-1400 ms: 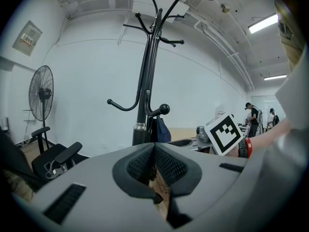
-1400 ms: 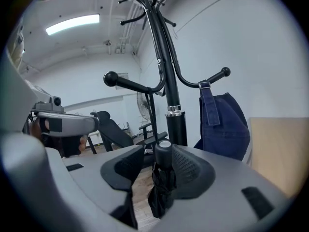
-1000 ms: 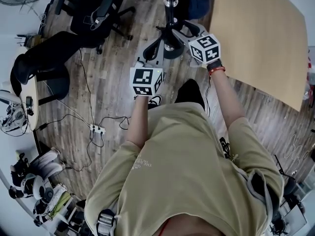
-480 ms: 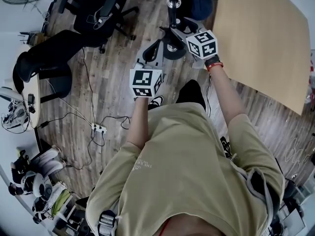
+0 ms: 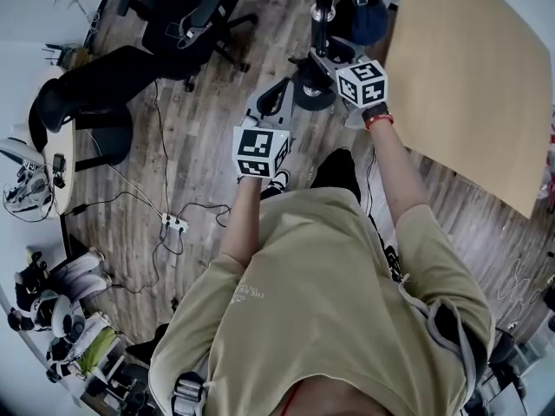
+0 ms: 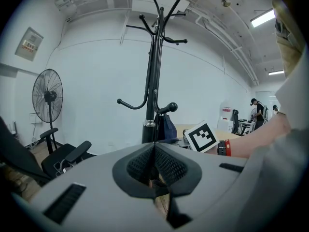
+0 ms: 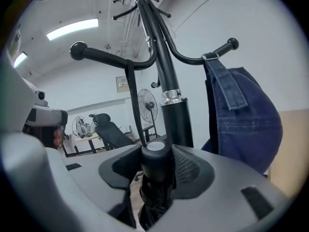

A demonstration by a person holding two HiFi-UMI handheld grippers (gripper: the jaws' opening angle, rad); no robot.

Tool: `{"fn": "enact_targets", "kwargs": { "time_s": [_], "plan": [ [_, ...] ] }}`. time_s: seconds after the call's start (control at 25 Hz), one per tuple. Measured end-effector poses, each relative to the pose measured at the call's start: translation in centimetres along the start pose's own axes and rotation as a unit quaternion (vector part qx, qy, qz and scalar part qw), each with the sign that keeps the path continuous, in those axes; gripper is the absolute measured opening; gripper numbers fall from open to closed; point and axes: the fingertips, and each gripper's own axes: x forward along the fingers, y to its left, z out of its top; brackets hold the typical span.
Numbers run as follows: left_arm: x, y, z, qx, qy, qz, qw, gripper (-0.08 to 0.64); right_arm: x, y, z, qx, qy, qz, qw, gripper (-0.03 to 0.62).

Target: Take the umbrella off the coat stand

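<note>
A black coat stand [image 7: 166, 81] rises right in front of my right gripper [image 7: 157, 153]. A folded black umbrella [image 7: 155, 178] hangs by its strap [image 7: 131, 105] from a hook. Its round handle end sits between the jaws, which are closing, and both pads touch it. In the head view the right gripper [image 5: 329, 57] reaches to the stand's pole [image 5: 323, 7]. My left gripper [image 5: 269, 104] hangs lower left of it, shut and empty. In the left gripper view its pads [image 6: 161, 166] meet, and the stand [image 6: 153, 81] is farther off.
A dark blue bag [image 7: 241, 115] hangs on the stand's right hook, close beside the umbrella. A tan tabletop [image 5: 468, 68] lies to the right. Black office chairs [image 5: 186, 16] and a power strip [image 5: 173, 225] with cables are on the wooden floor to the left.
My right gripper has edged a little closer to the stand's pole. The left gripper has kept its place.
</note>
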Motion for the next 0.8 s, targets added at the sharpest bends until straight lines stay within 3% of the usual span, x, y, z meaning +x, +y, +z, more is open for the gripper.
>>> {"fn": "enact_targets", "kwargs": {
  "time_s": [0.12,0.32,0.8],
  "plan": [
    [-0.6,0.4,-0.2,0.002,0.001,-0.002,1.0000,0.021,-0.1,0.8,0.1,-0.011,-0.005,-0.005,1.000,0.212],
    [-1.2,0.3,0.0,0.003,-0.002,-0.009,1.0000,0.021,-1.0,0.7,-0.2,0.008,-0.012,-0.023,1.000,0.210],
    [-2.5,0.9,1.1,-0.013,-0.022,-0.011,0.9996,0.021,-3.1,2.6,1.4,0.017,-0.010,-0.020,1.000,0.210]
  ]
}}
